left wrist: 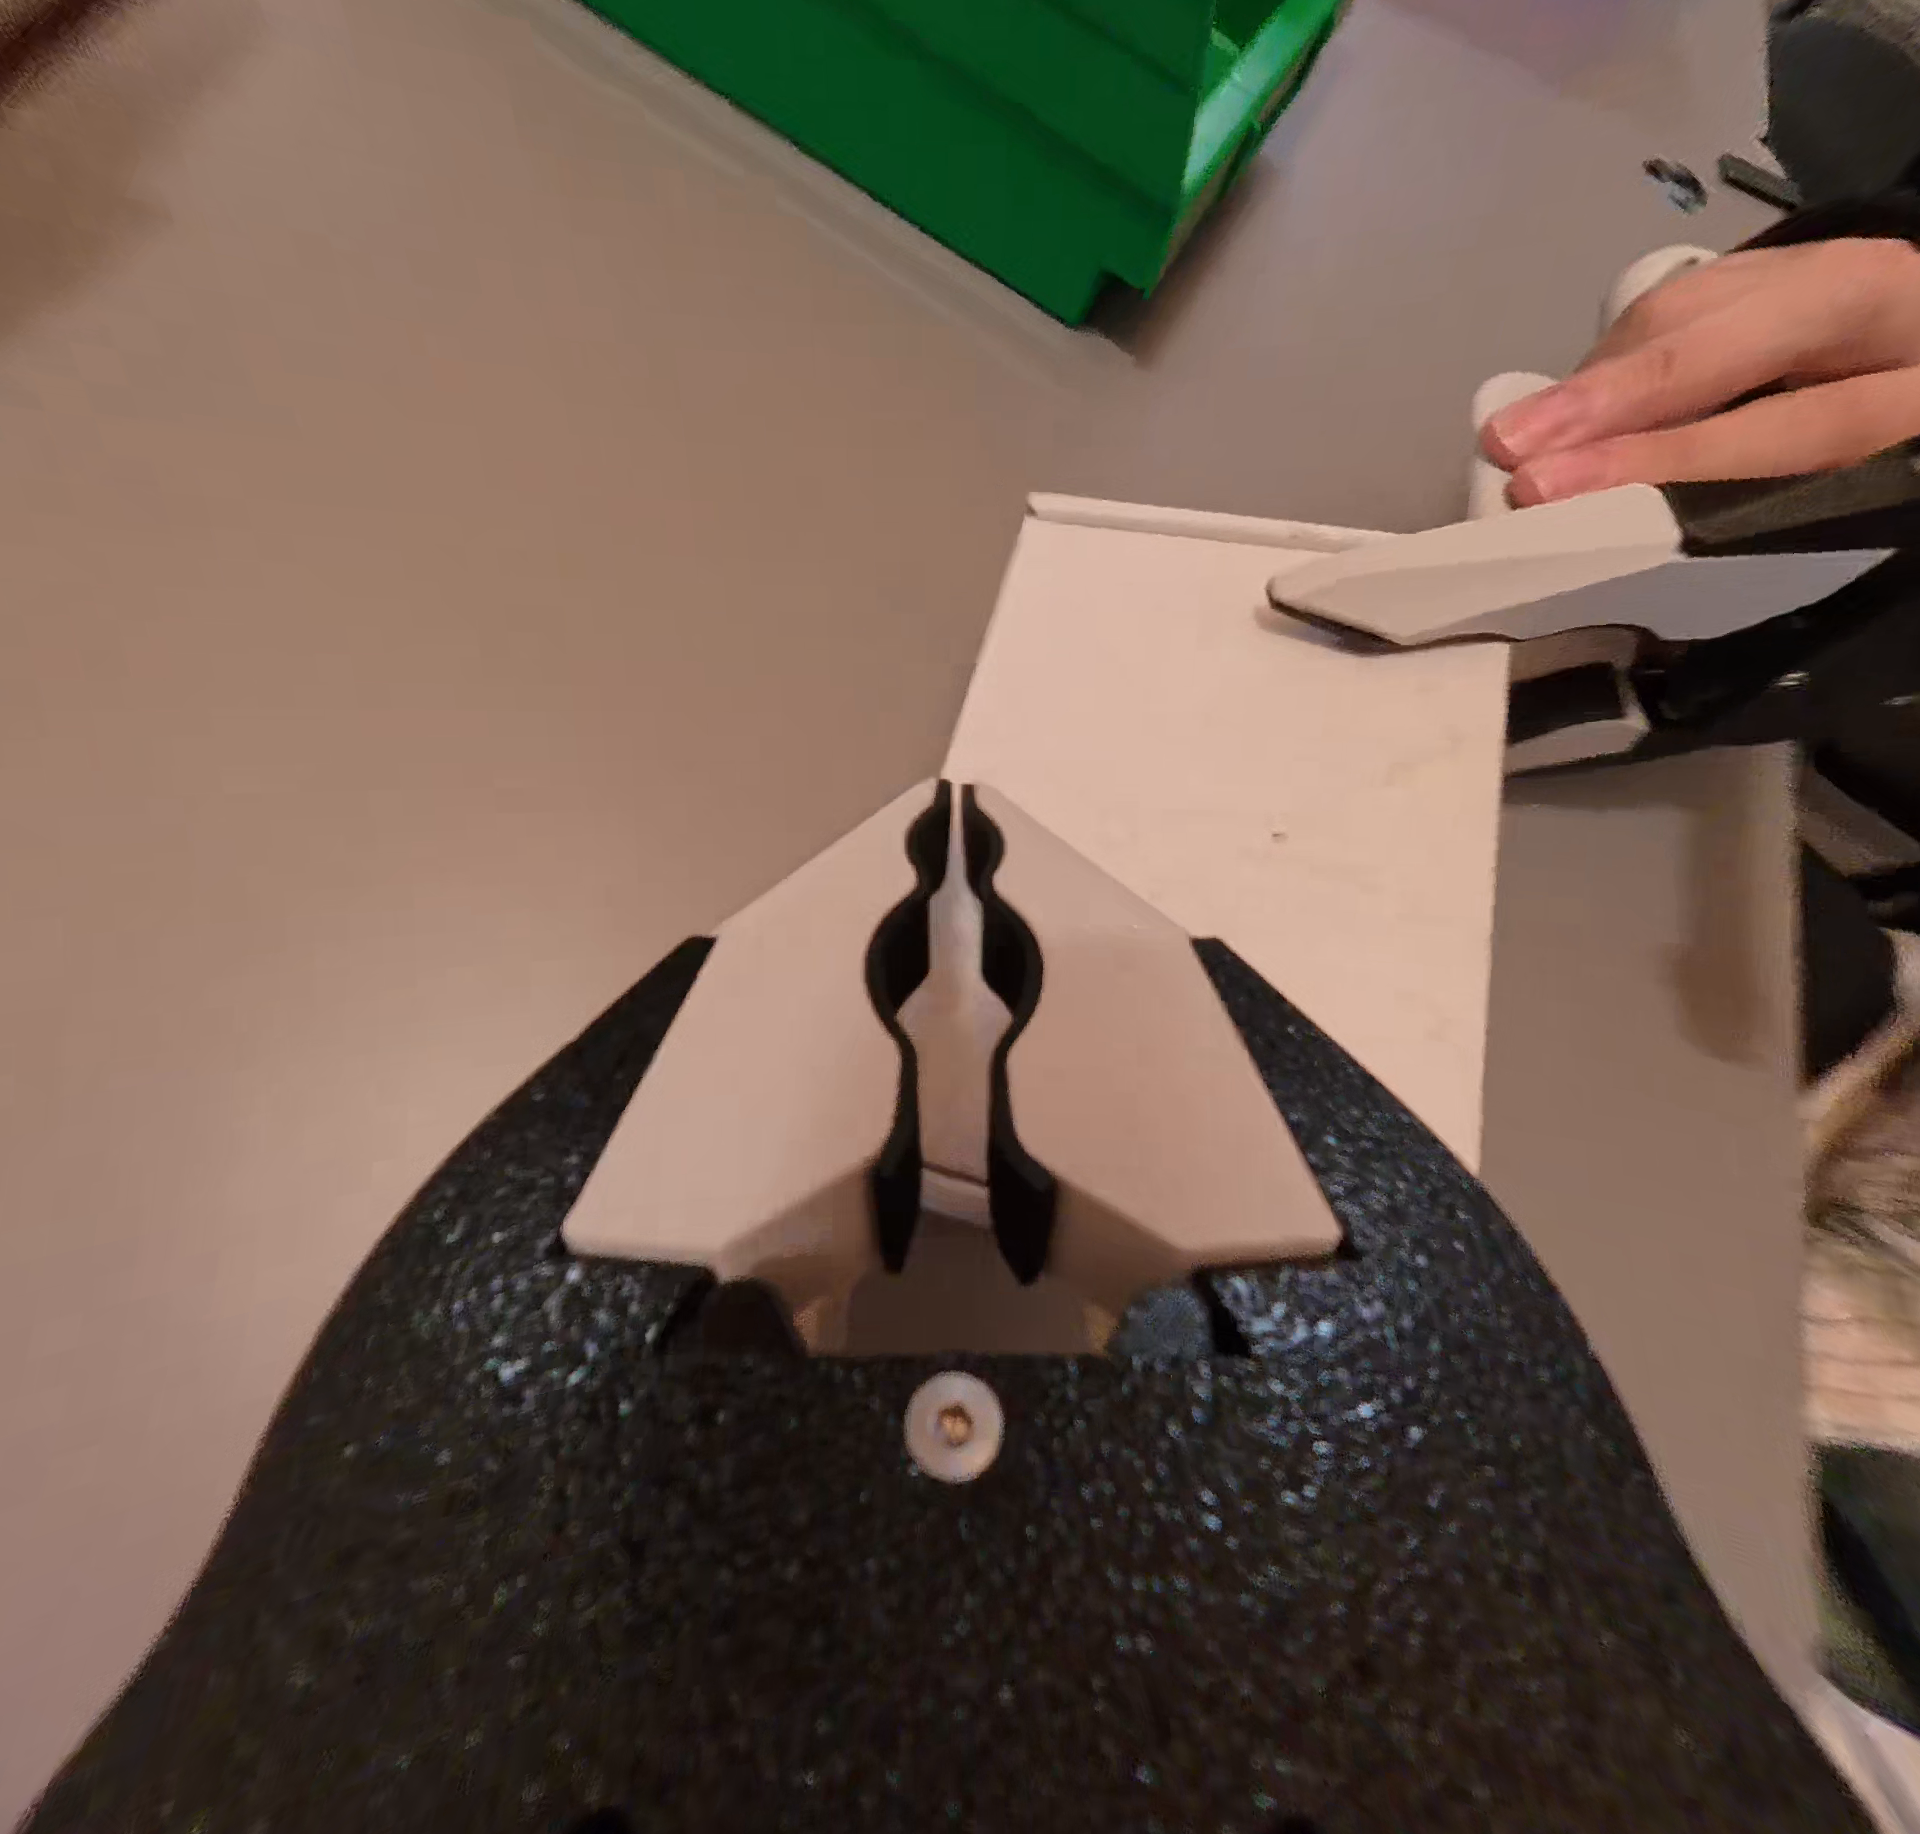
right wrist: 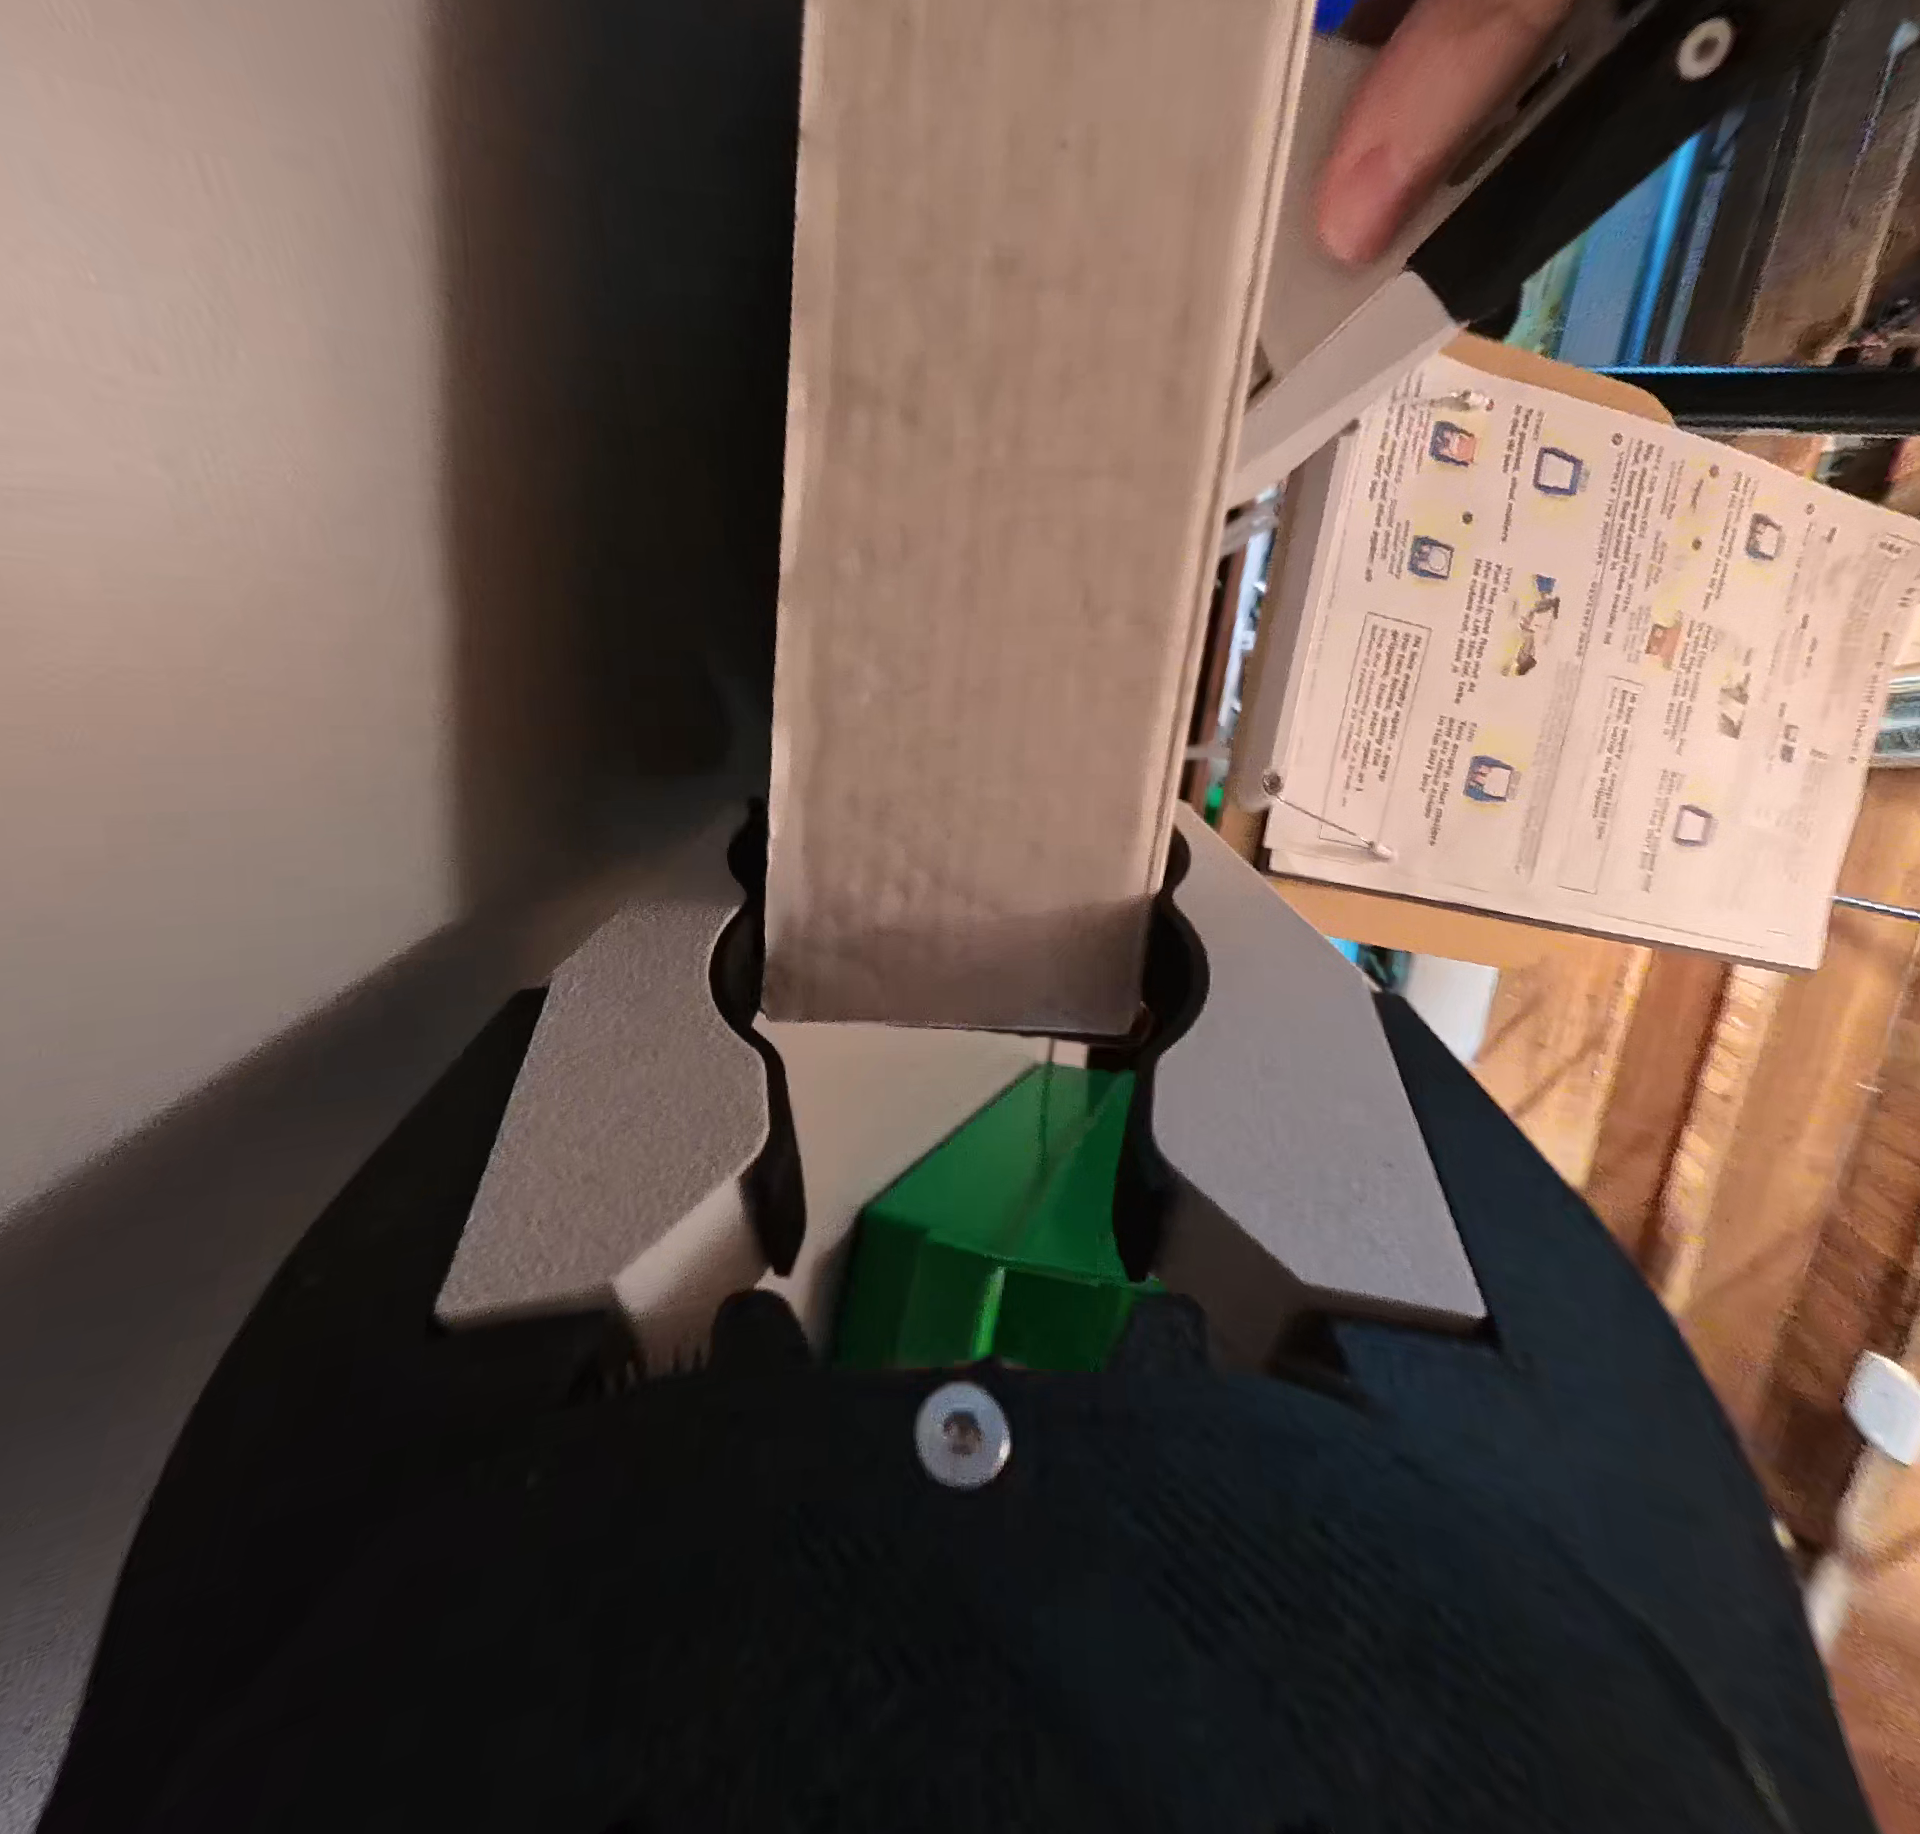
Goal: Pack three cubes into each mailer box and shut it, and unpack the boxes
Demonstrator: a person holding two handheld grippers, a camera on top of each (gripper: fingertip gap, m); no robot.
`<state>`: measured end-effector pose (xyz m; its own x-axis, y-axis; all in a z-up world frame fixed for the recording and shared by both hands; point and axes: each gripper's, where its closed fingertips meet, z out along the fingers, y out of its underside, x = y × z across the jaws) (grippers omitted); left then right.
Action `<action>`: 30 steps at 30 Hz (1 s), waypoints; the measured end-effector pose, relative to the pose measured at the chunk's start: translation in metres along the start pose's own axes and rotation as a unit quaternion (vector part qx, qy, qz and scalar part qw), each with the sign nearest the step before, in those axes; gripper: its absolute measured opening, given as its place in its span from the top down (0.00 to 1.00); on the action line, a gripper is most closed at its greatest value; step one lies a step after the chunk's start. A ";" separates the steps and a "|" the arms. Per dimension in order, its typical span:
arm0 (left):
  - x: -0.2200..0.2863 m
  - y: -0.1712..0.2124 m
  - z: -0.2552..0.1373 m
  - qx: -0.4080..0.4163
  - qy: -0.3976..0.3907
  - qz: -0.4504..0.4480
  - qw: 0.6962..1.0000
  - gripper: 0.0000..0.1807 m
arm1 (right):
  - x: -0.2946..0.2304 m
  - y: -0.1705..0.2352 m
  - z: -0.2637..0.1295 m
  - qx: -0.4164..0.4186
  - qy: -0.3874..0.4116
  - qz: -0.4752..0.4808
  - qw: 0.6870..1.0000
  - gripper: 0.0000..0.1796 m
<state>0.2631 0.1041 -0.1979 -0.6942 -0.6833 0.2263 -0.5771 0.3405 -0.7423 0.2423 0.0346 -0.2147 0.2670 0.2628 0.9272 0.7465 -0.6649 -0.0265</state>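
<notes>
Your left claw (left wrist: 954, 797) is clenched, its tips nearly together with only a thin pale sliver between them; you cannot tell whether that sliver is pinched or just behind. Its tips sit at the near corner of the white mailer box (left wrist: 1247, 797), which lies closed on the grey bench (left wrist: 416, 641). Your right claw (right wrist: 961, 953) grips the box's narrow end between both pads. A green bin (left wrist: 987, 91) stands on the bench beyond the box, well apart. Past the box in the right wrist view, a printed sheet (right wrist: 1579, 662) hangs against wooden shelving (right wrist: 1714, 1109)
</notes>
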 end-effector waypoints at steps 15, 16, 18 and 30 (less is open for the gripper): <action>0.031 0.056 -0.090 0.189 -0.222 0.233 0.928 0.41 | 0.011 0.010 -0.004 0.064 -0.109 0.100 0.987 0.60; 0.031 0.062 -0.086 0.178 -0.236 0.250 0.922 0.38 | 0.011 0.010 -0.004 0.068 -0.115 0.101 0.986 0.60; 0.031 0.064 -0.078 0.162 -0.272 0.304 0.898 0.33 | 0.011 0.011 -0.004 0.077 -0.124 0.101 0.984 0.60; 0.012 0.001 0.002 0.188 -0.261 0.469 0.822 0.35 | 0.015 -0.005 0.000 0.119 -0.176 0.109 0.971 0.60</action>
<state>0.2549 0.0954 -0.1974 -0.4219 -0.4509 -0.7865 0.3491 0.7198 -0.6000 0.2426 0.0421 -0.2011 0.5943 0.3844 0.7065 0.7579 -0.5617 -0.3319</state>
